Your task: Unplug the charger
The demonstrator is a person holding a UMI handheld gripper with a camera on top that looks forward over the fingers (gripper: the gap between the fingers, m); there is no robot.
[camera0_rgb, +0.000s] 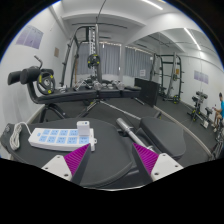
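Observation:
A white power strip point(52, 138) lies on the dark table point(110, 165), just ahead of my left finger. A small white charger point(83, 127) stands plugged into the strip's right end. The strip's white cable point(20, 133) curls off to the left. My gripper point(102, 150) is open and empty. Its magenta pads point(72, 160) are wide apart, with only bare table between them. The charger is just beyond the left fingertip, and I am not touching it.
A short grey metal piece point(128, 128) lies on the table ahead of the right finger. Beyond the table is a gym room with a weight bench point(60, 92), a rack point(92, 55) and more machines point(170, 75) to the right.

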